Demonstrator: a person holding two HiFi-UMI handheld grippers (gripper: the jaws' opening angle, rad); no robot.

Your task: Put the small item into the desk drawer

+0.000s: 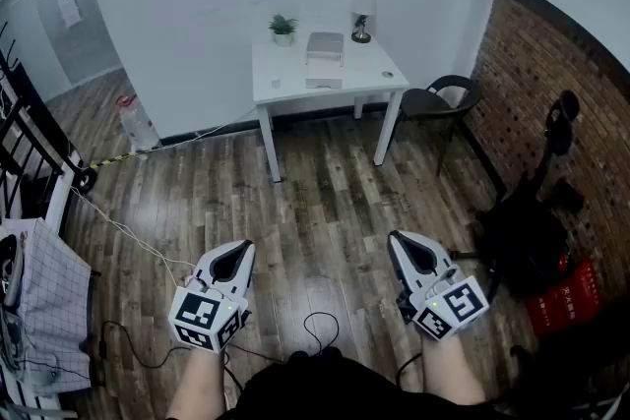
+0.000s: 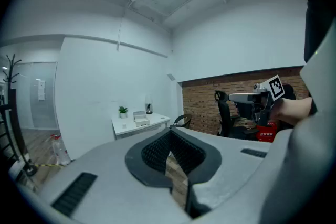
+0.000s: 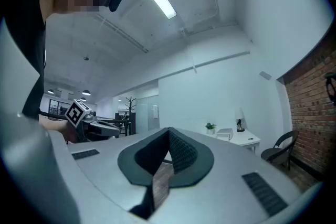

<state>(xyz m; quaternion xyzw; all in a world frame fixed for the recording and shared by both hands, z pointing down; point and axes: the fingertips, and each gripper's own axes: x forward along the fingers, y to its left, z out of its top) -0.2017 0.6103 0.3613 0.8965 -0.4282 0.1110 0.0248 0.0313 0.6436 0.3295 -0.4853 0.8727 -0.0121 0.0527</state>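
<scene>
1. The left gripper (image 1: 236, 256) is held at the lower left of the head view, above the wooden floor (image 1: 325, 202). Its jaws are clenched tip to tip and nothing is grasped.
2. The right gripper (image 1: 409, 251) is held at the lower right of the same view. Its jaws are likewise pressed together at the tips, with nothing between them.
3. Both grippers are pointed toward the white surface (image 1: 290, 84), which is seen at the upper centre of the head view, well apart from them.
4. The small item (image 1: 387, 74), round and dark-rimmed, is seen lying on the surface near its right front corner, apart from the other things.
5. The grey drawer unit (image 1: 324, 60) is placed at the middle of the surface. Whether its drawer is pulled out cannot be told.
6. A potted plant (image 1: 283, 28) is placed at the back left of the surface, and a lamp (image 1: 362, 25) at the back right.
7. A dark chair (image 1: 443, 98) is seen just right of the surface, beside the brick wall (image 1: 551, 84).
</scene>
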